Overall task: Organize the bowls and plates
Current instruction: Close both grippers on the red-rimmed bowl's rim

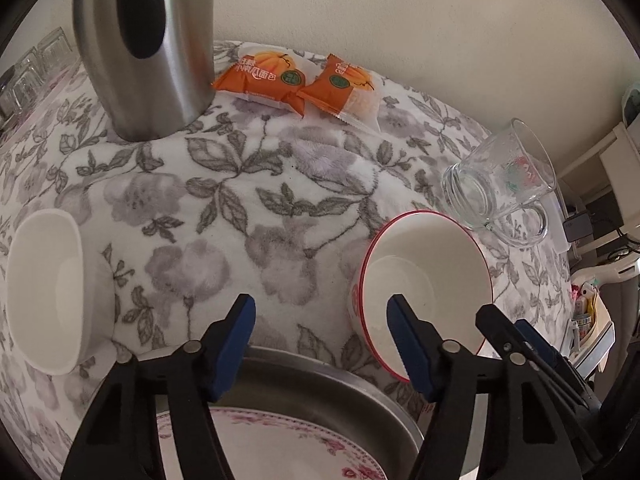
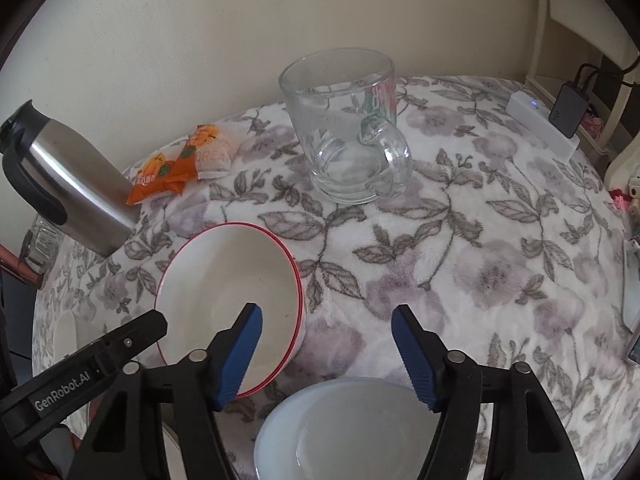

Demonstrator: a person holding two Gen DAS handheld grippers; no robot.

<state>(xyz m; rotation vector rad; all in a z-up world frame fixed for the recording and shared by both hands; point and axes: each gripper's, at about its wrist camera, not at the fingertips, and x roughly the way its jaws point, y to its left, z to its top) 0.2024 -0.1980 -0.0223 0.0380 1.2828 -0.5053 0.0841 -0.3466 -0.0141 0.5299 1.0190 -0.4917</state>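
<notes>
While both grippers hang over the flower-printed tablecloth [image 1: 256, 184], the crockery lies spread beneath them.

Red-rimmed bowl [image 2: 228, 276]: white inside, a thin red line round its lip, some red print on its outer wall; it stands upright on the cloth between the two grippers, near the clear glass mug [image 2: 348, 132].
White bowl [image 1: 44, 288]: plain, no trim; at the far left of the left wrist view, well apart from the red-rimmed bowl.
Flowered plate [image 1: 296, 448]: white with a pink rose border; it lies inside a metal tray [image 1: 336, 380] right under the left gripper.
Pale plate [image 2: 352, 428]: bluish-white, glossy, plain; on the cloth directly below the right gripper.
Left gripper [image 1: 322, 346]: blue pads spread apart, nothing between them, above the tray's far rim.
Right gripper [image 2: 326, 354]: pads spread, holding nothing; its left finger overlaps the red-rimmed bowl in view, and contact cannot be told.
Background: steel flask [image 1: 148, 44], two orange snack packets [image 1: 296, 80].
</notes>
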